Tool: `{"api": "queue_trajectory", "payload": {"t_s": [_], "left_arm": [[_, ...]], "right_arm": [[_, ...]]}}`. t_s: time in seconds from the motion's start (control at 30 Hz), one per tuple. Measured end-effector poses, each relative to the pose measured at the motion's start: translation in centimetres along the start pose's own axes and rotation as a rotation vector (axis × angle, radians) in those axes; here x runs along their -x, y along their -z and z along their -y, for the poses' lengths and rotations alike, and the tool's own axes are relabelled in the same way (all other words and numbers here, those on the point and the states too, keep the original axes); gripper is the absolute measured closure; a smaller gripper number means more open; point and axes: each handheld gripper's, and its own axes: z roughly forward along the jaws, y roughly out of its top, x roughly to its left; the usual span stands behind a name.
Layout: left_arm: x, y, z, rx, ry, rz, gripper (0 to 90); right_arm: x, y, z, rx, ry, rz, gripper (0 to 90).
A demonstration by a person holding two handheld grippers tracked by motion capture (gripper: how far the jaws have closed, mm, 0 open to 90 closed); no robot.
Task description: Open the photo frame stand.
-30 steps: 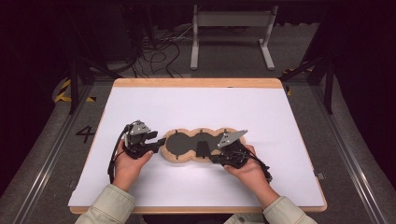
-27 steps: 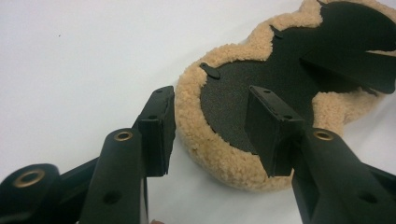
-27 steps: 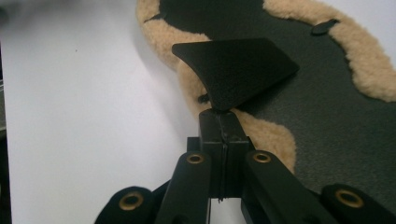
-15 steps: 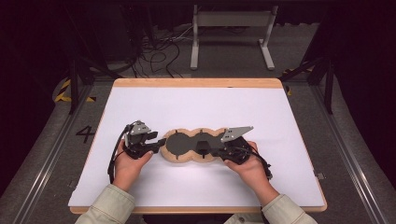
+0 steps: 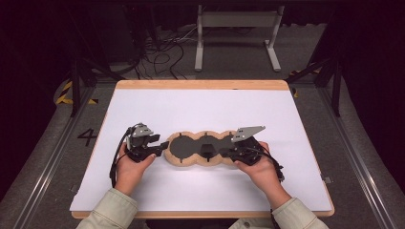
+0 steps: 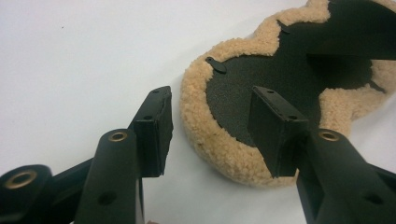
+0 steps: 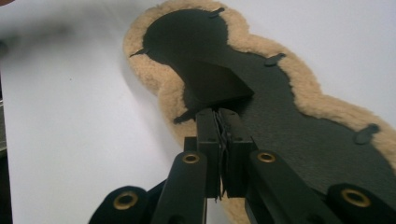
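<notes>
The fleece-edged pad [image 5: 200,149] is lying lengthwise from nine to three o'clock on the counter [image 5: 200,105], the right tongs [image 5: 228,152] pinching its black flap [image 7: 215,84] while the left tongs [image 5: 161,147] are opening beside its nine o'clock end.

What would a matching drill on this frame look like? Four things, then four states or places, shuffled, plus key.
Things:
1. left claw
2. right claw
3. fleece-edged pad
4. white metal stand

States or places:
A. shut on the black flap lifted from the pad's lining
B. on the floor beyond the table's far edge
C. open, the rim of the pad's end lobe between its jaws
D. lying on the white table sheet, black side up

Pairs: 1-C, 2-A, 3-D, 4-B
</notes>
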Motion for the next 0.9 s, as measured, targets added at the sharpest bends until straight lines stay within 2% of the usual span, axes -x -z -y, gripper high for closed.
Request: {"api": "queue_trajectory", "payload": {"t_s": [0.07, 0.3, 0.53, 0.7, 0.9], "left_arm": [[0.0, 0.1, 0.0, -0.002, 0.014, -0.002, 49.8], [-0.2, 0.1, 0.0, -0.007, 0.022, -0.005, 48.6], [-0.3, 0.0, 0.0, -0.013, 0.033, -0.005, 48.7], [-0.3, 0.1, 0.0, -0.018, 0.031, -0.009, 48.7], [-0.5, 0.0, 0.1, -0.028, 0.053, -0.005, 48.1]], "right_arm": [[0.2, 0.4, -0.1, 0.006, -0.001, 0.014, 85.4], [1.2, 1.9, 0.1, 0.022, -0.026, 0.05, 79.6], [1.8, 2.9, 0.2, 0.037, -0.041, 0.073, 77.4], [2.3, 3.5, 0.4, 0.038, -0.056, 0.114, 74.2], [3.4, 4.1, 0.9, 0.031, -0.09, 0.153, 67.6]]}}
